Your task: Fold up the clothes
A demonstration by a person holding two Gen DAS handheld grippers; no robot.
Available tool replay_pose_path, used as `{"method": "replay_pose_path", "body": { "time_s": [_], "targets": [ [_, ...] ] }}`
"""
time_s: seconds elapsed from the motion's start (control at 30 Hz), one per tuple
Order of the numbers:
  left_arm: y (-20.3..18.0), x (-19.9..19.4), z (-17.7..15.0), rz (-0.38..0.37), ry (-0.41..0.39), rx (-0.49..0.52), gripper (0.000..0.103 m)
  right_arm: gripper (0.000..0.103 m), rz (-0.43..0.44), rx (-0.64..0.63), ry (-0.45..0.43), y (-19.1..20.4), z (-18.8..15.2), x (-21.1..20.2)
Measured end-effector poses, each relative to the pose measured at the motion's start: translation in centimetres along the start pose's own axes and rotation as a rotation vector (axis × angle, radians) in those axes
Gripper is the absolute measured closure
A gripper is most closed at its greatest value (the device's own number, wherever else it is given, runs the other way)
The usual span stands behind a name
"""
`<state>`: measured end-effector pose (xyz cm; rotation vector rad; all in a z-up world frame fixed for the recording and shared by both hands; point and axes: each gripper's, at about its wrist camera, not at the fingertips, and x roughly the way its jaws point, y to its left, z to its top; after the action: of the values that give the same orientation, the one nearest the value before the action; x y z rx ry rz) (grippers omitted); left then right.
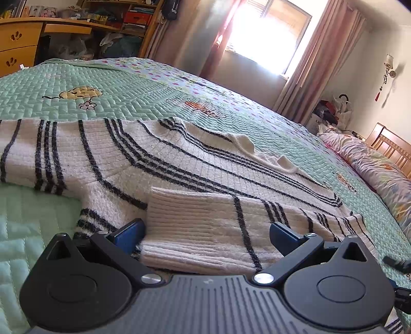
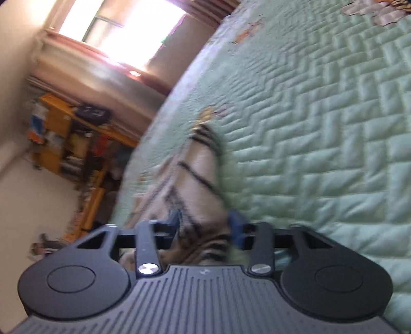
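The right wrist view is motion-blurred; the right hand-held gripper (image 2: 205, 226) seems clenched on the white black-striped knit sweater (image 1: 179, 164). The left hand-held gripper (image 1: 206, 231) is released, fingers straddling the sweater's ribbed cuff (image 1: 190, 221) on the green quilted bed (image 1: 108, 84).

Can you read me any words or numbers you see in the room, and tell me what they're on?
No words or numbers can be read here.
The books and boxes on the wooden shelf have printing, but it is too small to read.
The shelf in the right wrist view is too blurred.
The striped sweater and the green quilt carry only stripes and embroidered pictures, no letters.
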<state>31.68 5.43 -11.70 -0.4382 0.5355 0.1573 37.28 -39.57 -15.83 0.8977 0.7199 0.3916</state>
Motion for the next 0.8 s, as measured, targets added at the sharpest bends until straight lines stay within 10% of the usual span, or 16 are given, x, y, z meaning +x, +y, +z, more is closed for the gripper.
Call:
{"method": "replay_pose_path", "body": {
  "time_s": [0.27, 0.5, 0.63, 0.7, 0.8],
  "targets": [
    [0.0, 0.0, 0.0, 0.001, 0.000, 0.001, 0.001, 0.046, 0.150, 0.005, -0.036, 4.4, 0.3, -2.0],
    [0.0, -0.1, 0.0, 0.002, -0.001, 0.001, 0.001, 0.038, 0.356, -0.022, 0.259, 13.1, -3.7, 4.0],
    [0.0, 0.0, 0.0, -0.001, -0.002, -0.001, 0.001, 0.037, 0.274, -0.037, 0.346, 12.8, -5.5, 10.1],
    [0.1, -0.1, 0.0, -0.003, -0.003, -0.005, 0.001, 0.083, 0.251, -0.170, 0.316, 11.0, -6.5, 12.0],
    [0.2, -0.3, 0.1, -0.011, -0.006, -0.016, 0.001, 0.094, 0.301, -0.103, 0.311, 8.8, -6.3, 11.5]
  ]
}}
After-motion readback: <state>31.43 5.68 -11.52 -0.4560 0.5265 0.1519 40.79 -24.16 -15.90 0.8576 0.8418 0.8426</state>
